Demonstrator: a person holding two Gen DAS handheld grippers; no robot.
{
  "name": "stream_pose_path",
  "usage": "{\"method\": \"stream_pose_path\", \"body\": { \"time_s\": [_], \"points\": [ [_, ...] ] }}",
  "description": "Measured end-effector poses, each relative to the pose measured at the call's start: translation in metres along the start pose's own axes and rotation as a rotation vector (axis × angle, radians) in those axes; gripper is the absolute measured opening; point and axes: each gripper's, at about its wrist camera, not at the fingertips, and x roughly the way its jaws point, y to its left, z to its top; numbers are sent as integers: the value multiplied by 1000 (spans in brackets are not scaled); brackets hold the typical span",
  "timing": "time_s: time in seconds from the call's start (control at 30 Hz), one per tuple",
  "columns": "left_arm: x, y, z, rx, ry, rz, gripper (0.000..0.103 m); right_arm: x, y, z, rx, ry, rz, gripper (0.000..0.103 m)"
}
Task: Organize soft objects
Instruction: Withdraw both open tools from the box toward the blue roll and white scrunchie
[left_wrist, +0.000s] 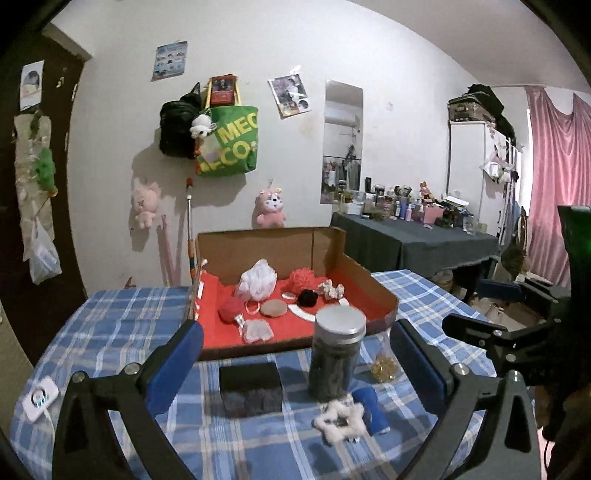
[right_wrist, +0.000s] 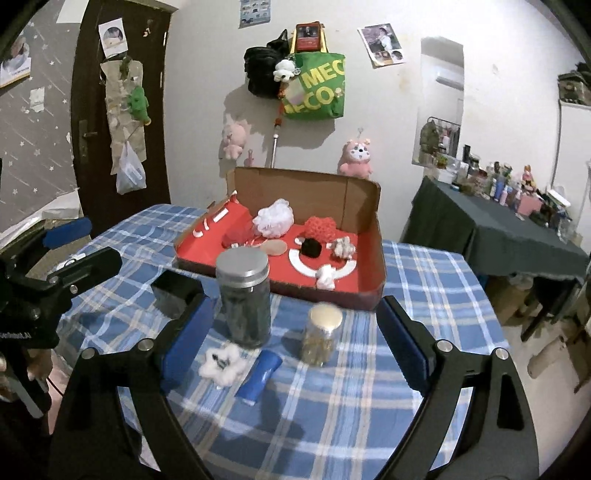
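A cardboard box with a red lining (left_wrist: 384, 295) (right_wrist: 373, 266) stands at the far side of the blue checked table. It holds several soft things: a white mesh puff (left_wrist: 256, 282) (right_wrist: 274, 218), an orange puff (left_wrist: 303, 280), a red ball (left_wrist: 231, 309) and a black pom (left_wrist: 307, 297). A white fluffy star scrunchie (left_wrist: 341, 421) (right_wrist: 221, 363) lies on the cloth in front of a tall metal-lidded jar (left_wrist: 338, 358) (right_wrist: 245, 295). My left gripper (left_wrist: 295, 354) is open and empty above the cloth. My right gripper (right_wrist: 295, 343) is open and empty too.
A blue tube (left_wrist: 371, 408) (right_wrist: 260, 376) lies beside the scrunchie. A small jar with a gold lid (right_wrist: 321, 338) and a black box (left_wrist: 251, 391) (right_wrist: 173, 291) stand on the cloth. A white tag (left_wrist: 40, 398) lies at the left edge. A cluttered dark-draped table (left_wrist: 417, 243) stands to the right.
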Motion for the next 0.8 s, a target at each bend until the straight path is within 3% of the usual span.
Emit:
{"method": "stream_pose_path", "body": {
  "time_s": [0.4, 0.8],
  "points": [
    [12, -3, -60, -45, 98, 35, 103, 28, 8, -60, 61, 85, -16, 91],
    [47, 0, -106, -69, 250, 29, 103, 62, 2, -92, 114, 196, 0, 91]
  ]
}}
